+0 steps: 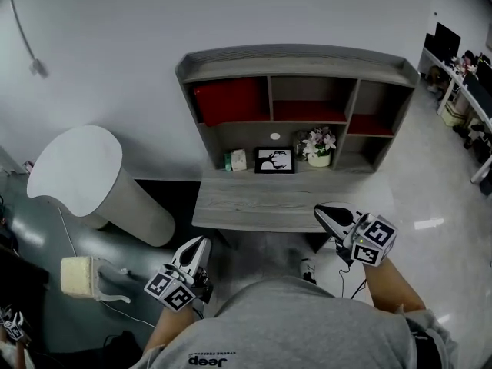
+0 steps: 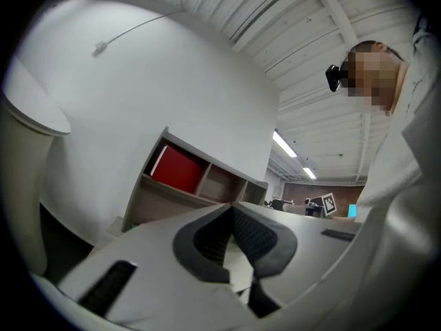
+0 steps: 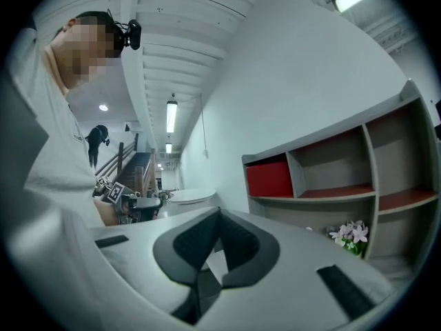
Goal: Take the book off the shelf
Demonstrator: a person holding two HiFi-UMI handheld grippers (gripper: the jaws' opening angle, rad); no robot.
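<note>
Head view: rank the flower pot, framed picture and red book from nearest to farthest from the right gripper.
1. Flower pot, at the back of the desk, almost straight ahead of the right gripper.
2. Framed picture, same desk, left of the pot.
3. Red book, higher up, in the upper-left compartment.

Three views, all toward shelf

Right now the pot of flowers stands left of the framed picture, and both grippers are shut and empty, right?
Not quite: the head view shows the pot of flowers standing right of the framed picture, not left. The left gripper and right gripper are indeed shut and empty.
</note>
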